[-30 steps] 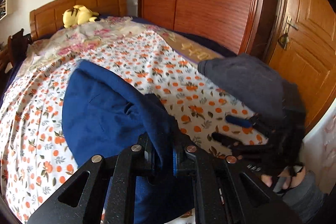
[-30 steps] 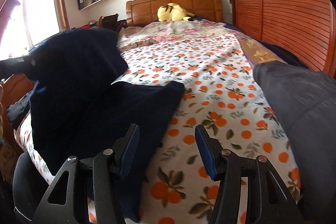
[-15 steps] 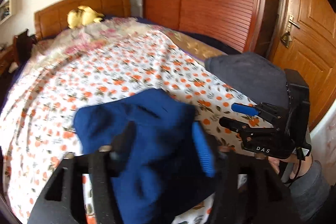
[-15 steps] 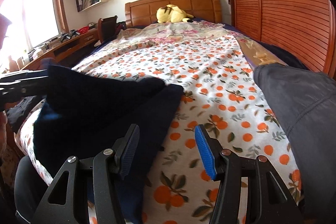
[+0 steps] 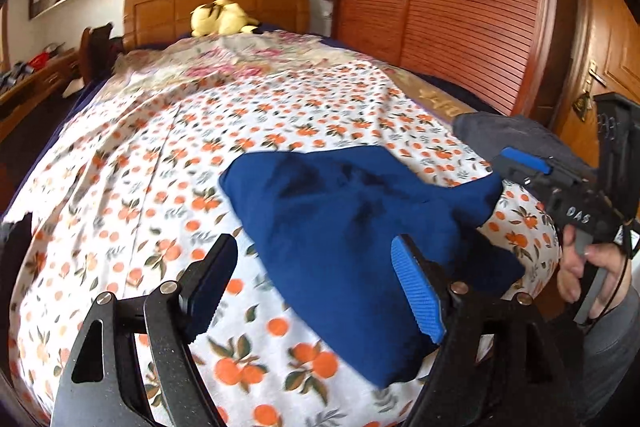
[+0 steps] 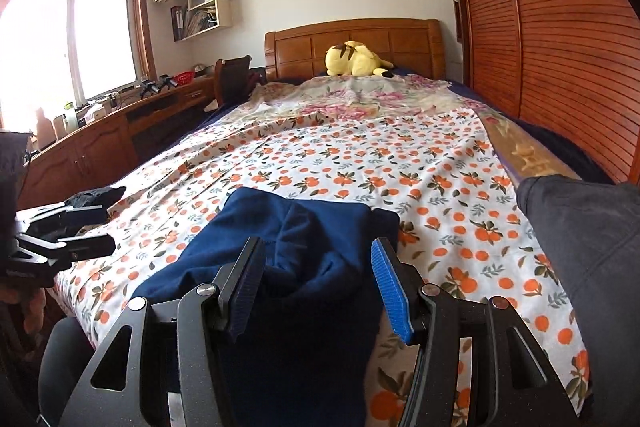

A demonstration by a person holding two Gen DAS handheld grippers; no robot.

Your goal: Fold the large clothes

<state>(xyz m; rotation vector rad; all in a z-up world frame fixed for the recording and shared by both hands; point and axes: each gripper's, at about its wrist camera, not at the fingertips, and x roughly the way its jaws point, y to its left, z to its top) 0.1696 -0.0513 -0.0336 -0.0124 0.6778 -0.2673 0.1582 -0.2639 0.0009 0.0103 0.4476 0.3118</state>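
Note:
A dark blue garment (image 5: 340, 223) lies folded in a heap on the orange-print bedsheet (image 5: 168, 163) near the foot of the bed. My left gripper (image 5: 316, 279) hovers just before it, its jaws opening. The cloth's near edge reaches between them, but the pads touch nothing. In the right wrist view my right gripper (image 6: 318, 287) stands open low over the same garment (image 6: 296, 227), with cloth below and between its fingers (image 6: 390, 291) but not pinched. The left gripper (image 6: 92, 227) shows at the bed's left edge, and the right gripper (image 5: 532, 171) shows at the right, held by a hand (image 5: 580, 267).
A dark grey cloth mass (image 6: 580, 227) sits at the bed's right edge. A yellow plush toy (image 6: 352, 59) lies by the wooden headboard (image 6: 360, 43). A slatted wardrobe (image 6: 560, 47) lines the right side, and a desk (image 6: 100, 139) and a window (image 6: 60, 35) the left.
My left gripper opened and let go of the blue garment, which dropped folded onto the sheet, then drew back to the left. My right gripper stayed open and shifted over the garment.

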